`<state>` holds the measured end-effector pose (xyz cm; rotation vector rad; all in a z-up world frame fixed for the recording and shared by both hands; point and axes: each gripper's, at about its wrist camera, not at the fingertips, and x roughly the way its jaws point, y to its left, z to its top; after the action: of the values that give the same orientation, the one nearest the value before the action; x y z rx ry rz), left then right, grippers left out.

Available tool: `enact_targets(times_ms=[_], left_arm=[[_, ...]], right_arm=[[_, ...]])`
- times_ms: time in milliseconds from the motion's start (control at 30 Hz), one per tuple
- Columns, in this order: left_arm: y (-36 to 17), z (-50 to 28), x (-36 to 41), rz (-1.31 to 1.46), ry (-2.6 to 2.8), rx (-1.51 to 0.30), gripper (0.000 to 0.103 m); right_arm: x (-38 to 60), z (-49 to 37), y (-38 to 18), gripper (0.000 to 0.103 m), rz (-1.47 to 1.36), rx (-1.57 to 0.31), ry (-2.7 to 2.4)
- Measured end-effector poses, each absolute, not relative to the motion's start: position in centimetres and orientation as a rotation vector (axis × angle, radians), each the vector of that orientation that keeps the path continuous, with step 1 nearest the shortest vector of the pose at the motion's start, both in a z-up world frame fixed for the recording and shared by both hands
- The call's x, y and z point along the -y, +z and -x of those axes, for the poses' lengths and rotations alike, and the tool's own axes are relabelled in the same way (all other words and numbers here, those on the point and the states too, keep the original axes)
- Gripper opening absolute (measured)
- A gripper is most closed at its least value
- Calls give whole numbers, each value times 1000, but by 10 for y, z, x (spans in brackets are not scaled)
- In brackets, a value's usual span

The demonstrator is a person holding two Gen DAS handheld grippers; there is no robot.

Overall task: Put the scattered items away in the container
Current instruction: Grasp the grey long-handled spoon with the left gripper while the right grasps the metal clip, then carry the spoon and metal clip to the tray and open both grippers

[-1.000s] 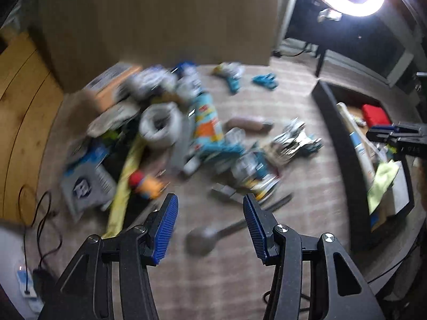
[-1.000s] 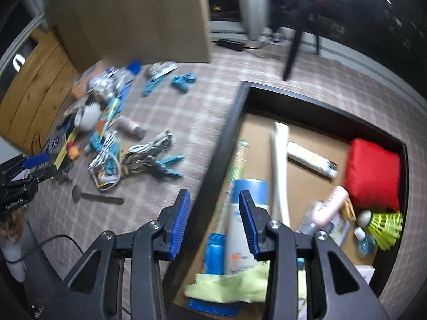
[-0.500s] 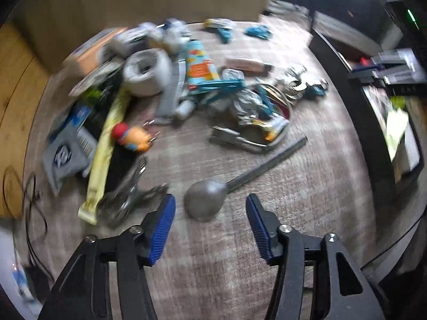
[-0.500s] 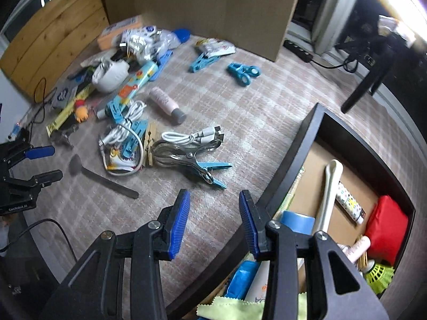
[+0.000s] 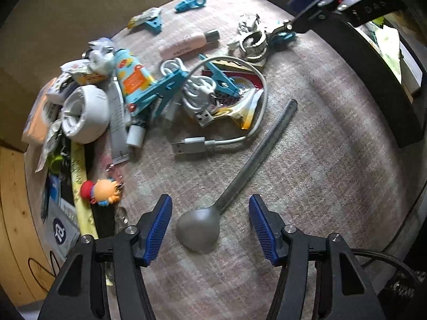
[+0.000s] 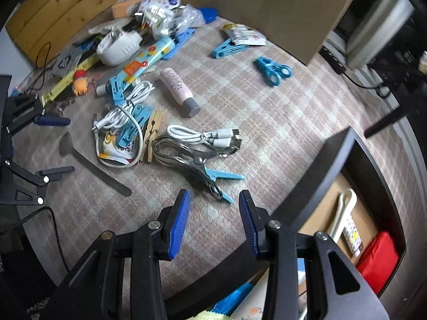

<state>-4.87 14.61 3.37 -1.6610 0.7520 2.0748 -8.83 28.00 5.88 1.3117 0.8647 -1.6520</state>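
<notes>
A grey spoon (image 5: 198, 230) lies on the checked cloth, handle running up to the right. My left gripper (image 5: 210, 226) points down over it. The bowl sits between the blue pads (image 5: 160, 224) without touching them, and the jaws are closing. From the right wrist view the left gripper (image 6: 53, 146) straddles the spoon's bowl (image 6: 66, 144). My right gripper (image 6: 213, 221) is open with nothing between its fingers, just short of a metal clip with blue handles (image 6: 192, 165). The black container (image 6: 333, 165) stands to its right, holding a red pouch (image 6: 379, 261) and other items.
A heap of scattered items lies beyond: white cables (image 5: 197, 90), a pink tube (image 5: 184, 45), blue scissors (image 6: 272, 70), a white tape roll (image 5: 82, 112), a small doll (image 5: 101, 192). A cardboard box (image 5: 80, 13) stands behind, and wooden boards (image 5: 16, 213) to the left.
My left gripper has dropped and rolled, bringing the spoon's bowl between its fingers. My right gripper has moved left from over the container to the cloth by the metal clip.
</notes>
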Motion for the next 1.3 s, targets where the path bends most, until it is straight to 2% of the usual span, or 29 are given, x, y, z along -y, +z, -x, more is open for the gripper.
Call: enact_targets(times_ms=[67, 233, 333, 367, 433, 467, 567, 700, 1000, 1300], left_arm=[[33, 49, -147, 1658, 2066, -735, 54], [34, 50, -147, 1657, 2045, -654, 38], [35, 46, -148, 1658, 2027, -622, 23], [35, 45, -149, 1662, 2024, -609, 18], [35, 42, -151, 1660, 2029, -606, 13], [35, 40, -152, 1657, 2030, -606, 9], [36, 35, -151, 1670, 2043, -561, 8], [38, 28, -147, 1697, 2047, -452, 7], [47, 5, -137, 1723, 2125, -270, 7], [73, -20, -137, 1698, 2192, -219, 7]], right_arm=[[-274, 88, 54, 38, -1310, -883, -1638], [-263, 92, 41, 36, -1343, -879, -1599], [-261, 93, 35, 24, -1372, -862, -1590], [-261, 93, 35, 23, -1365, -861, -1599], [-262, 93, 36, 14, -1383, -830, -1593], [-262, 94, 37, 13, -1394, -812, -1589], [-265, 90, 38, 9, -1402, -800, -1602], [-275, 89, 43, 3, -1436, -697, -1625], [-308, 91, 67, 3, -1461, -541, -1722], [-353, 85, 89, 3, -1433, -471, -1802]])
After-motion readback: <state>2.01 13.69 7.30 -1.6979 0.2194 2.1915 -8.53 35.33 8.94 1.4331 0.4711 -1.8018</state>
